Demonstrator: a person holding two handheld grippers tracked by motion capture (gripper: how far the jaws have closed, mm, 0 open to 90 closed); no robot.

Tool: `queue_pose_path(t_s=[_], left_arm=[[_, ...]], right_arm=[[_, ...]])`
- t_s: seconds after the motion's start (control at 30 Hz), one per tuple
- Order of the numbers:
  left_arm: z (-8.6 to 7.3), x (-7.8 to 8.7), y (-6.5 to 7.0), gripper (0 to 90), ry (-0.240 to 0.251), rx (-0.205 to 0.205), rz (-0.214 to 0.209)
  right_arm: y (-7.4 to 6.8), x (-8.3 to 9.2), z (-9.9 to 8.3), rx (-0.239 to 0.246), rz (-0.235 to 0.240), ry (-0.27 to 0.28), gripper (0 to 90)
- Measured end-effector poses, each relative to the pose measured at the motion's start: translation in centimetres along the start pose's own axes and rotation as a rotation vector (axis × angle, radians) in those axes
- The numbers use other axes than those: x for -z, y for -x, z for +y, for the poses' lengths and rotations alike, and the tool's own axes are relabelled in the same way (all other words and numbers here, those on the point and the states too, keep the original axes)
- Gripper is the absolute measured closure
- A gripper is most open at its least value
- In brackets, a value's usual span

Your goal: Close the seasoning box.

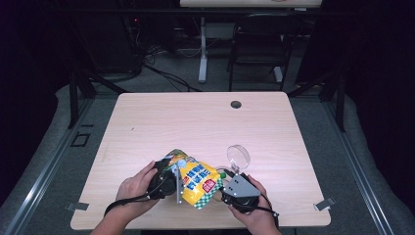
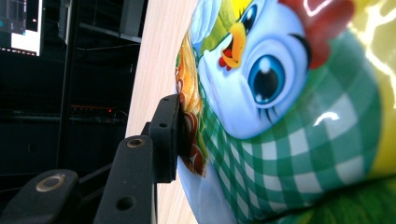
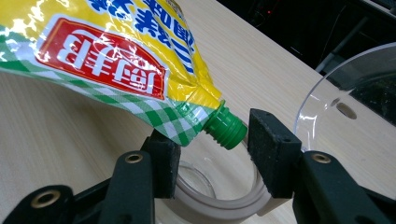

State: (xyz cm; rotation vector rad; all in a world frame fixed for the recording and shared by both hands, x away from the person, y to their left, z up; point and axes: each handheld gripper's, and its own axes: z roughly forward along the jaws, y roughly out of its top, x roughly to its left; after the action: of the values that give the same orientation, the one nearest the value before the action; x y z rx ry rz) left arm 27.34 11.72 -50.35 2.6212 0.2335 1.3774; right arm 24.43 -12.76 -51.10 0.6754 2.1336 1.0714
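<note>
A yellow pouch with a green check base and a cartoon bird hangs tilted just above the table's near edge. My left gripper is shut on its wide end; one pad presses into the film, the other jaw is hidden behind the pouch. The green threaded spout points down to the right and sits between the jaws of my right gripper, which is open, its right pad a sliver away from the spout. Under the spout stands a clear round container.
A clear round dish leans upright just beyond my right gripper, also close on the right in the right gripper view. The wooden table has a cable hole at the far side. A chair stands behind.
</note>
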Motion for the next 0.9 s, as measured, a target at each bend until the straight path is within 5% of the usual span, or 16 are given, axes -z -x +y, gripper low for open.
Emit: queue_pose_path(t_s=[0.4,0.9], left_arm=[[0.12,0.07,-0.15,59.1,-0.001,-0.015,-0.006],[0.31,0.22,-0.07,59.2,-0.004,-0.034,0.015]], right_arm=[[-0.28,-0.21,0.29,0.059,0.006,-0.001,55.3],[-0.04,-0.31,0.09,0.026,0.009,-0.014,58.6]])
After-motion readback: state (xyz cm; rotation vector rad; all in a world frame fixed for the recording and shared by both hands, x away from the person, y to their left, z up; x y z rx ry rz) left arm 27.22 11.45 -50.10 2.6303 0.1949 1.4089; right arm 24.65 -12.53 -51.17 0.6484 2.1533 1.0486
